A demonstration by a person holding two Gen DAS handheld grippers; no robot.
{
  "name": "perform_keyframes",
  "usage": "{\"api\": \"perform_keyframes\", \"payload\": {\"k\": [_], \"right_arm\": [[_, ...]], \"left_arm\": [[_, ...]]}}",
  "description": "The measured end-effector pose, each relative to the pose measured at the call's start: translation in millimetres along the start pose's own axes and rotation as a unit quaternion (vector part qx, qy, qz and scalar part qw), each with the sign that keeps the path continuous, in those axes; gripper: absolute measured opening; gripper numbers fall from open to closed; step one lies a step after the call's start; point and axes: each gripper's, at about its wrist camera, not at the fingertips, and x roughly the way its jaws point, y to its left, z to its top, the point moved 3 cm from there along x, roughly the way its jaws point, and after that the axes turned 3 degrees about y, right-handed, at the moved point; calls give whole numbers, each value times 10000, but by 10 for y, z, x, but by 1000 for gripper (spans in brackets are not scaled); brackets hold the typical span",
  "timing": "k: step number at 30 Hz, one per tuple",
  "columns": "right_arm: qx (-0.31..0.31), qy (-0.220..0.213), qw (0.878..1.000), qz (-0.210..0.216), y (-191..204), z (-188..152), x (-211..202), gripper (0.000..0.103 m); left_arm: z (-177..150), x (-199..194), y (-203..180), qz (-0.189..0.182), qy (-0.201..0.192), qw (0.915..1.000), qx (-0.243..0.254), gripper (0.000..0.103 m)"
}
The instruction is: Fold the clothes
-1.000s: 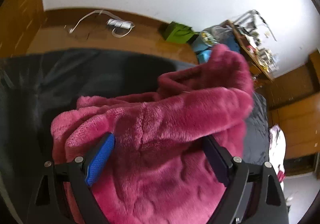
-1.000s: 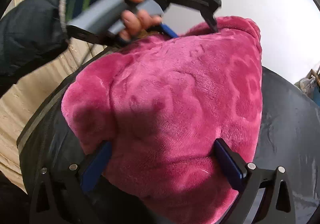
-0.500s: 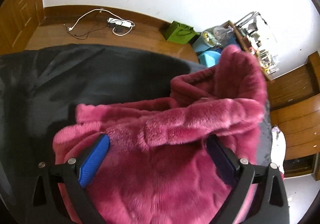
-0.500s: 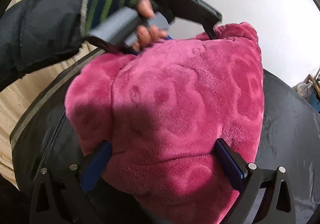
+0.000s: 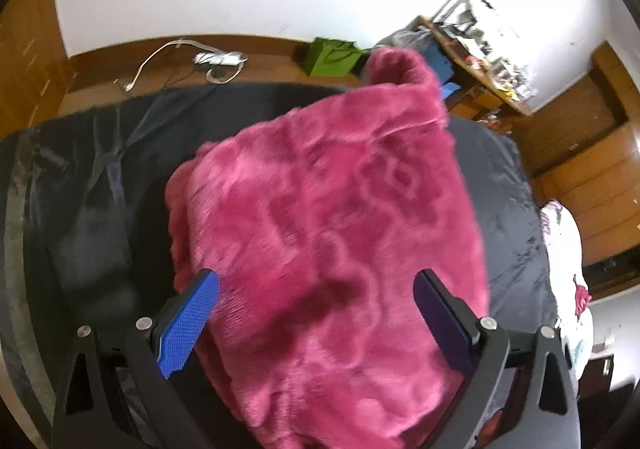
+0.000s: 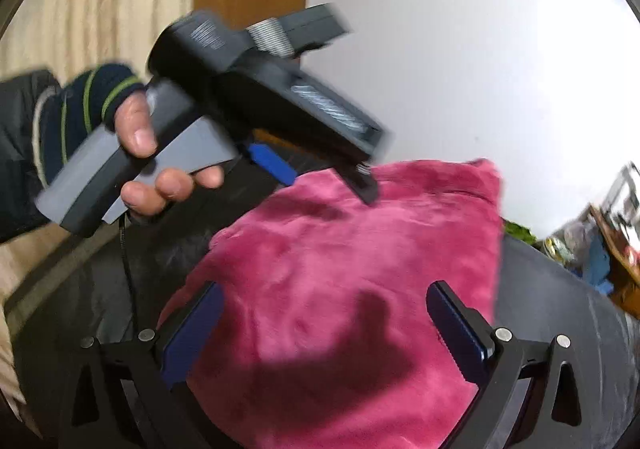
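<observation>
we see the pink fleece garment [image 5: 328,241] folded on the black bedcover [image 5: 88,185]. our left gripper [image 5: 316,313] and right gripper [image 6: 324,323] both hang above it, fingers spread wide, gripping nothing.

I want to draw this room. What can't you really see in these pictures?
- Left wrist view: shelf clutter, too small and blurred to name.
- Both views: pink fleece garment, near edge cut off behind the frame; what kind of clothing is unclear.
- Right wrist view: left hand-held gripper, motion-blurred.
</observation>
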Motion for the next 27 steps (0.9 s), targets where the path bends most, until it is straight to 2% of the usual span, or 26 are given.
{"api": "perform_keyframes", "payload": {"k": [3,6,9,15,17,20,21,24,27], "right_arm": [[-634,262,9976,-96,265,-130,193,103],[-1254,574,9888,-569,442,-371,467,103],[-1448,437,9852,-809,475,-493,537,103],[-1292,565,9874,-719,362,-483,588,103],[-1266,571,9883,-629,311,-450,492,103],[-1186,514,9907,-437,214,-368,246,103],[-1079,292,9928,-419,161,-348,77,103],[-533,-61,9975,-470,-110,-362,-304,103],[134,-18,9974,-702,-503,-486,-390,103]], "left_arm": [[-55,118,156,-98,81,9996,-249,99],[-110,235,312,-196,163,9984,-497,99],[-165,352,467,-294,244,9965,-745,102],[-173,479,551,-412,207,9947,-915,103],[-162,430,540,-369,181,9948,-931,103],[-139,155,477,-113,-156,9962,-854,103],[-126,33,452,-80,-316,9961,-824,103],[-129,-361,332,-344,-823,9930,-771,103],[-179,-562,90,-490,-1047,9918,-549,103]]}}
